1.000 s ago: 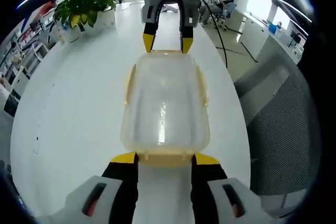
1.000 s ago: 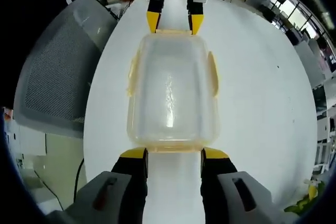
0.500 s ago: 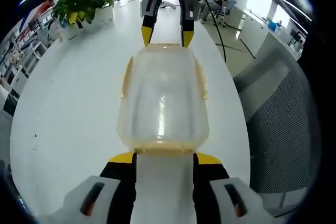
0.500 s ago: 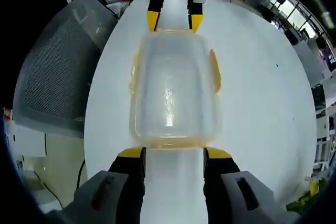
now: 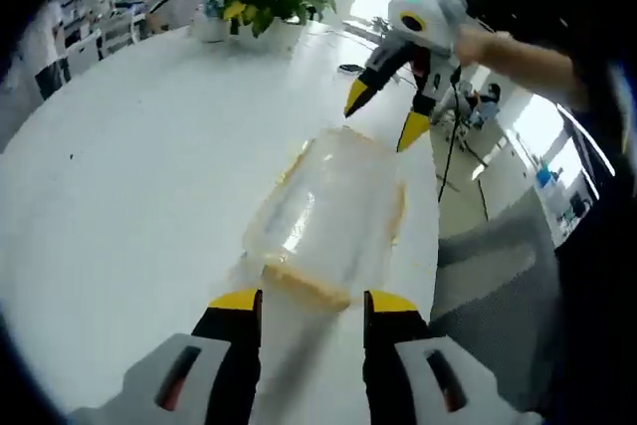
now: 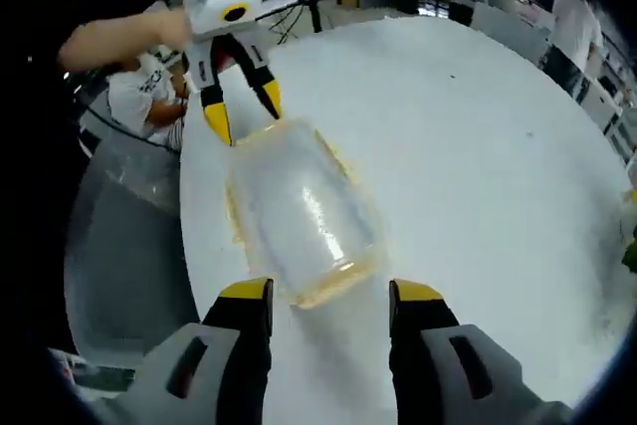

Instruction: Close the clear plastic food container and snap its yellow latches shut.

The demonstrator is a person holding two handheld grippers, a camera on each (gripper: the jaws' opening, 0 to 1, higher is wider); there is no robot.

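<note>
We see the clear container [image 5: 328, 216] lidded near the table's [image 5: 129, 176] edge, latches seemingly down; left gripper [image 5: 304, 301] and right gripper [image 6: 323, 291] both spread, clear of it; little remains.

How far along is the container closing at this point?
Done: the lid sits on the container on the white table, and the yellow end latch looks folded down. In hand: nothing; the left claw and the right claw are both open and apart from the container's ends. Left: whether the side latches are snapped is too blurred to tell, so they may need checking.
</note>
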